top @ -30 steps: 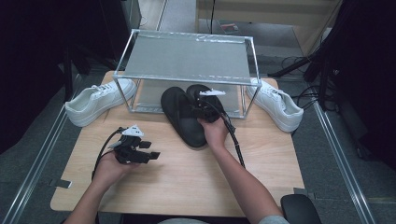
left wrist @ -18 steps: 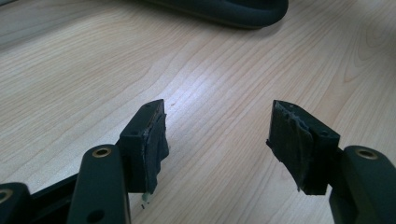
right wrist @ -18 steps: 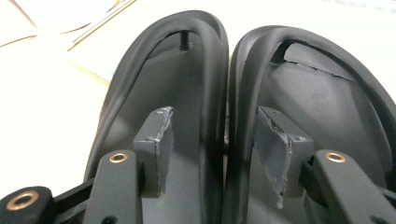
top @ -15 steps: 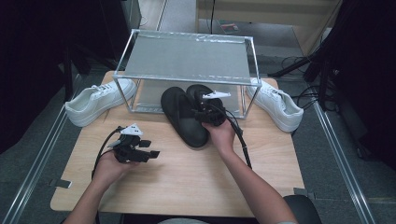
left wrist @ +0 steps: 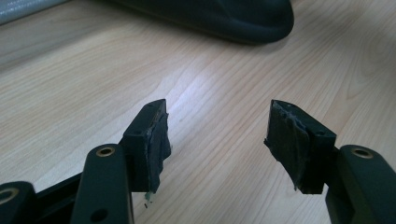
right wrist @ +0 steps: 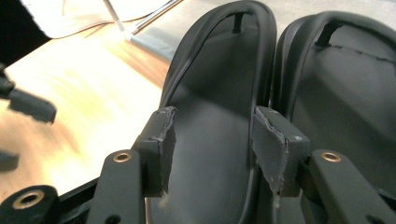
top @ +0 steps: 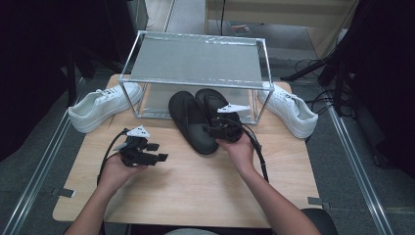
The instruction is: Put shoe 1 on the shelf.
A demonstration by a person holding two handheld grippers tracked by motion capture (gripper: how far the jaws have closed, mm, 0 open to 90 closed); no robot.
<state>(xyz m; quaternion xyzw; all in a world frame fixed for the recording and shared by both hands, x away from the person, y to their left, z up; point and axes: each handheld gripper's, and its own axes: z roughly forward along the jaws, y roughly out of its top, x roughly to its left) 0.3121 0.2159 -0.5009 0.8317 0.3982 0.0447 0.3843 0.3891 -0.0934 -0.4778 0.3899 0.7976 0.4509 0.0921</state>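
The right gripper (right wrist: 212, 154) has just been closing its jaws, still apart, over the left of 2 black sandals (top: 192, 122), at the table's (top: 195, 191) 12 o'clock. The left gripper (left wrist: 219, 140) gapes, empty.

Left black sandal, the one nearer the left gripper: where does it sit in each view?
High view: left black sandal at centre, toe under the rack.
Left gripper view: its heel end along the top edge.
Right gripper view: its footbed beyond the open jaws.
Shared landmark: the wooden table.
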